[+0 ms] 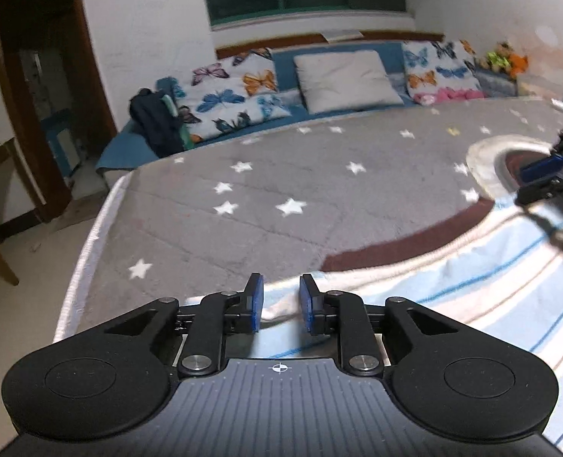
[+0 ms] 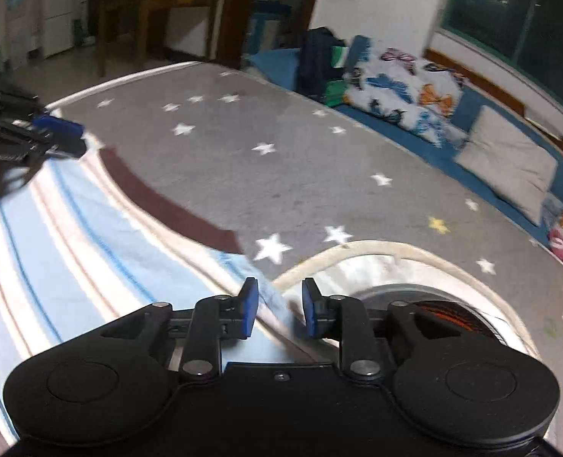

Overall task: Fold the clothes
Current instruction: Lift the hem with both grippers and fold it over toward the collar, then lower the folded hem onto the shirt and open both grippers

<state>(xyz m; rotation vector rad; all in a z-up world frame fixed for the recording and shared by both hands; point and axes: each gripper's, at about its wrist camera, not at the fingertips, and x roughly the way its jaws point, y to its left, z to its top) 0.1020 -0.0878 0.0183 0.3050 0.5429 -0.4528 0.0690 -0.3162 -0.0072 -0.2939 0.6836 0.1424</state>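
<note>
A light blue and white striped garment (image 1: 472,289) with a dark brown edge band (image 1: 415,243) lies flat on the grey star-patterned bed cover. My left gripper (image 1: 280,304) is open, its blue pads either side of the garment's left corner. My right gripper (image 2: 279,310) is open over the garment's right corner (image 2: 258,293); it also shows at the right edge of the left wrist view (image 1: 548,175). The garment fills the left of the right wrist view (image 2: 72,236). The left gripper shows there at the far left (image 2: 34,137).
The grey star bed cover (image 1: 243,205) stretches ahead, with its white edge (image 1: 87,243) on the left. Butterfly-print pillows (image 1: 228,95) and a grey pillow (image 1: 342,80) lie at the far side. A round cream-rimmed patch (image 2: 395,262) lies by the right gripper. A wooden table (image 2: 175,3) stands beyond.
</note>
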